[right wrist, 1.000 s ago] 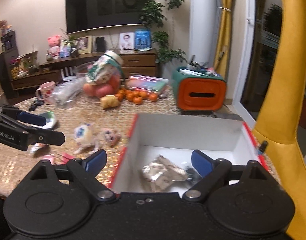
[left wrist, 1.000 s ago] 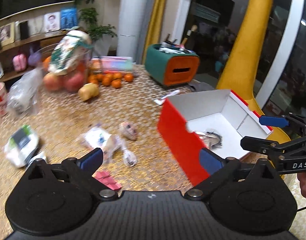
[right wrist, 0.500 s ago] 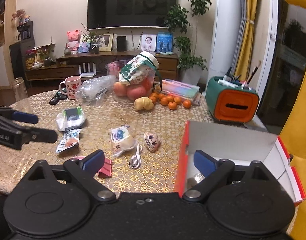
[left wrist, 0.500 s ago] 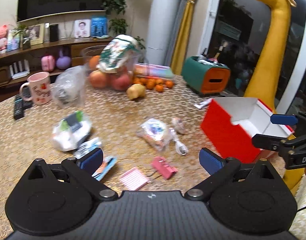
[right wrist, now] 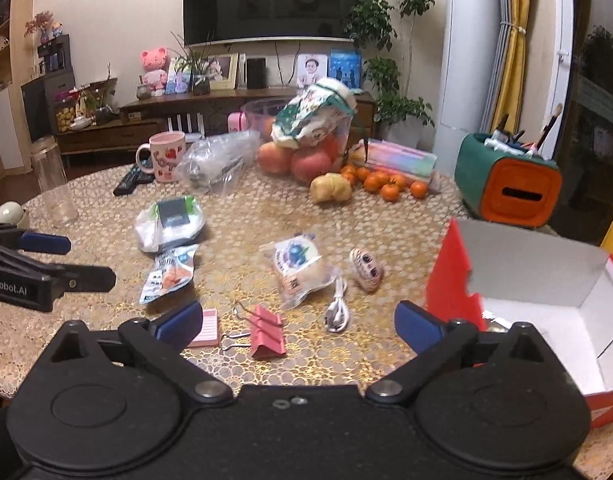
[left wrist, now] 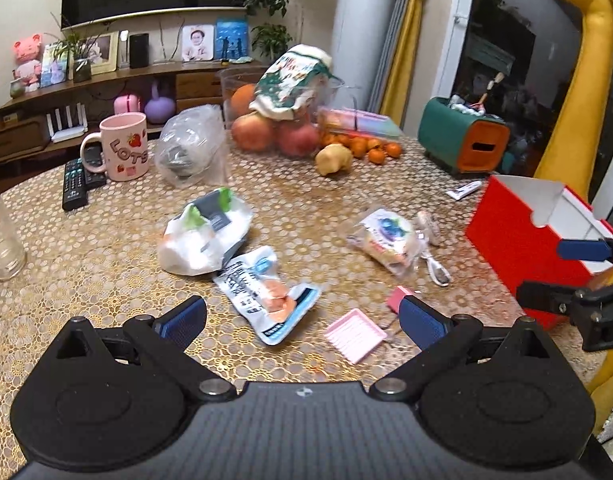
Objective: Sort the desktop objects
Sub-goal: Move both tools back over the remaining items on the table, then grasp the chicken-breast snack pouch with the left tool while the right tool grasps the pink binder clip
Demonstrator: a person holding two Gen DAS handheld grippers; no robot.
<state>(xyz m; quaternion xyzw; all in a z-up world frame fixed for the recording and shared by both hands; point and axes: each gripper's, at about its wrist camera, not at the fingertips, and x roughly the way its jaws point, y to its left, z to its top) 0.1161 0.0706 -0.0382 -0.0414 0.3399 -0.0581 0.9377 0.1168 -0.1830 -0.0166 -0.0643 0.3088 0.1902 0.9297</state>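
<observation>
Both your grippers carry nothing: left gripper (left wrist: 302, 318) has its fingers spread wide over the table, right gripper (right wrist: 298, 324) has its jaws opening, nothing between them.

Nearest, bottom centre of the right view: a red binder clip (right wrist: 268, 330) sits just ahead of your right fingers, with a pink notepad (right wrist: 207, 327) touching the left fingertip's edge in frame. In the left view the notepad (left wrist: 355, 335) lies between your left fingers, lower centre, beside a blue-and-orange snack packet (left wrist: 266, 292).

Mid frame: a white cable (right wrist: 337, 309), a wrapped bun (right wrist: 298, 268) and a small face-printed trinket (right wrist: 365, 267) cluster close together, loose and unsorted. Left of them lies a white pouch with a dark label (right wrist: 171, 222).

Right edge: the red box (right wrist: 546, 292) stands open, top up, likely so items drop straight in; something shiny already lies on its floor, too small to name.

Far side: a pink mug (right wrist: 166, 156), fruit bowl (right wrist: 306, 136) and green-orange pen holder (right wrist: 506, 184), likely not part of the sort.

Judging by the aim, the clip or the notepad is your next pick.
</observation>
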